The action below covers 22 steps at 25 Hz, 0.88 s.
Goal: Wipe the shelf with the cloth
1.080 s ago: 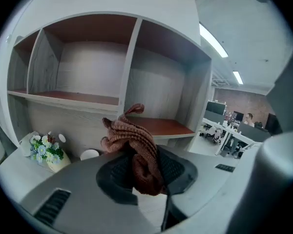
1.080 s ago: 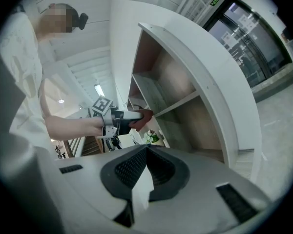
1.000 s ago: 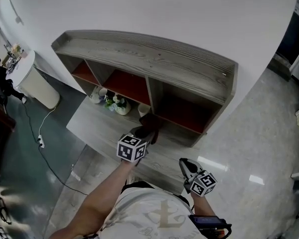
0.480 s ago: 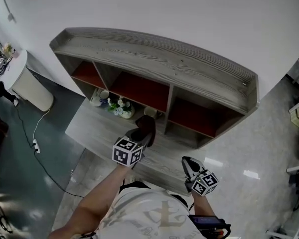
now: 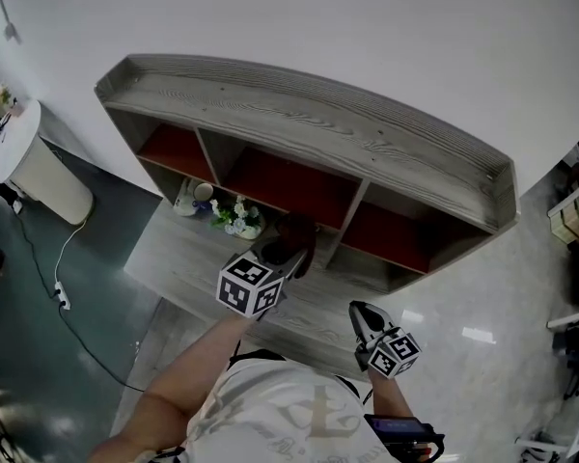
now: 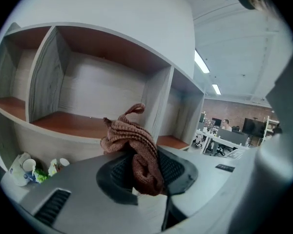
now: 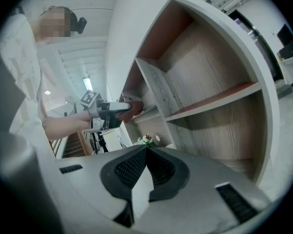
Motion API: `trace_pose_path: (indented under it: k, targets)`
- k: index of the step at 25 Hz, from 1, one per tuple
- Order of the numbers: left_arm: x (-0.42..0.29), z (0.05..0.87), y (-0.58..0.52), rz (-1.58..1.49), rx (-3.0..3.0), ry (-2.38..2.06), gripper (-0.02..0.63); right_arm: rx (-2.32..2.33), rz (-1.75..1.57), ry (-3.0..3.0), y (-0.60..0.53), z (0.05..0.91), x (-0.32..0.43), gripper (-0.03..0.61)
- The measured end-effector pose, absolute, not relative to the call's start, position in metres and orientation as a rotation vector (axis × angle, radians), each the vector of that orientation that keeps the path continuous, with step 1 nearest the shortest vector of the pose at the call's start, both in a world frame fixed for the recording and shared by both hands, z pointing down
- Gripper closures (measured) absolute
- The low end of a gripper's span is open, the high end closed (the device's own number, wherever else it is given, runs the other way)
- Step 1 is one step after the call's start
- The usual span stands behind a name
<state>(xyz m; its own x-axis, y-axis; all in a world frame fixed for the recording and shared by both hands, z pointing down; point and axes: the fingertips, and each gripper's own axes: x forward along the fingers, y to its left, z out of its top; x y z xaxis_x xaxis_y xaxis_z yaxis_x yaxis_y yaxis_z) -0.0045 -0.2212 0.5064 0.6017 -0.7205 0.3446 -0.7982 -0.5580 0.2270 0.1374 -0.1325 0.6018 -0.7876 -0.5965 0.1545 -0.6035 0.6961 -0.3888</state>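
The shelf (image 5: 309, 123) stood against a white wall (image 5: 367, 17), its long top board raised along the rim and its three open compartments side by side, each with a red-brown floor. Below them a grey wooden desk (image 5: 174, 254) jutted forward to a straight front edge. The left tongs (image 5: 275, 260) were clamped on the brown knitted cloth (image 6: 136, 145), which bulged up out of the jaws in a loose bunch with one loop at the top. The cloth hung at the mouth of the shelf, in front of the upright divider (image 6: 155, 101) between the middle and right compartments; whether it touched the wood could not be told. The middle compartment to its left lay open and bare from front lip to back panel. On the desk under the left compartment sat a small bunch of flowers (image 5: 234, 215) and some white mugs (image 5: 195, 196), well to the left of the cloth. The right tongs (image 7: 146, 155) hung back near the person's body at the desk's front edge, well apart from the shelf, their jaws pressed together with nothing between them.
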Motion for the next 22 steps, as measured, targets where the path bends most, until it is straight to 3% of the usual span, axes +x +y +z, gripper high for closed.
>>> trace_pose_path:
  k: [22]
  targets:
    - [0.04, 0.473, -0.323, 0.551, 2.648, -0.954, 0.514, 1.287, 0.631, -2.808, -0.129, 0.596, 0.099, 0.574]
